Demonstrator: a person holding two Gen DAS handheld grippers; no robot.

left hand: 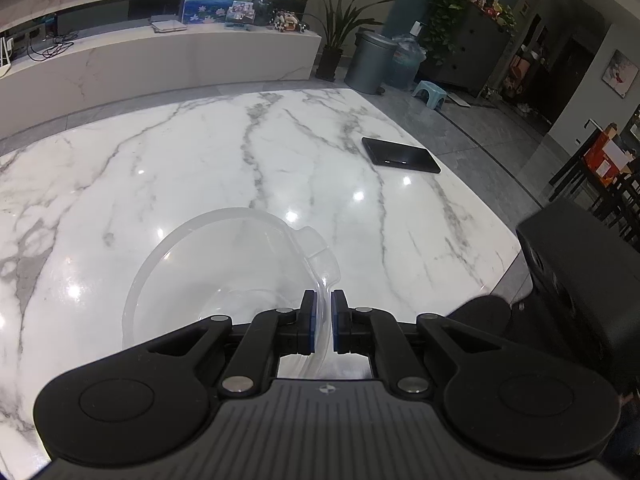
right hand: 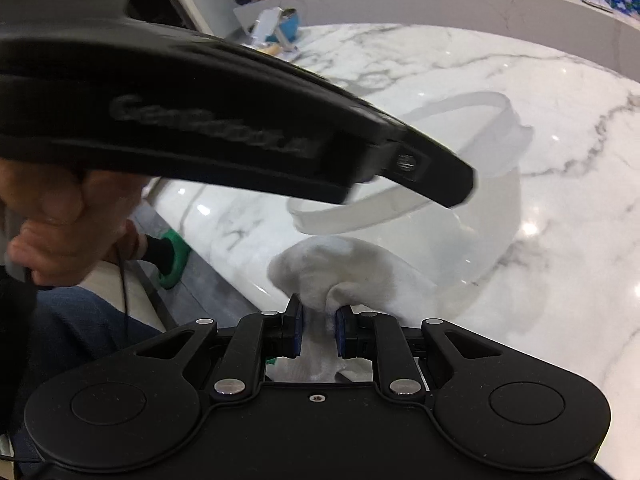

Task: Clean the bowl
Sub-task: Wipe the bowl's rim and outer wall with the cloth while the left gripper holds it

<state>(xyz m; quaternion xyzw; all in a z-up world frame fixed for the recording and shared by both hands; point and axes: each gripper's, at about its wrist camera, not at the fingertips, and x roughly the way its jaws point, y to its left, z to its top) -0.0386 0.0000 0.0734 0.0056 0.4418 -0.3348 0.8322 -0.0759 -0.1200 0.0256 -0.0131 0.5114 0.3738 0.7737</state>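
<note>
A clear plastic bowl (left hand: pixel 208 268) with a small rim tab rests on the white marble table (left hand: pixel 200 160). My left gripper (left hand: pixel 323 302) is shut on the bowl's near rim, one pad on each side of the wall. In the right wrist view the bowl (right hand: pixel 472 184) is tilted, its mouth facing the camera. My right gripper (right hand: pixel 318 316) is shut on a white cloth (right hand: pixel 340 268) that bunches against the bowl's lower outer wall. The left gripper's black body (right hand: pixel 224 128) crosses the upper left and hides part of the rim.
A black phone (left hand: pixel 400 155) lies on the table at the right. The table's right edge (left hand: pixel 516 240) is close, with dark chairs (left hand: pixel 592 176) beyond. A low marble cabinet (left hand: pixel 160 56) stands behind. The person's hand (right hand: pixel 64 220) and leg are at the left.
</note>
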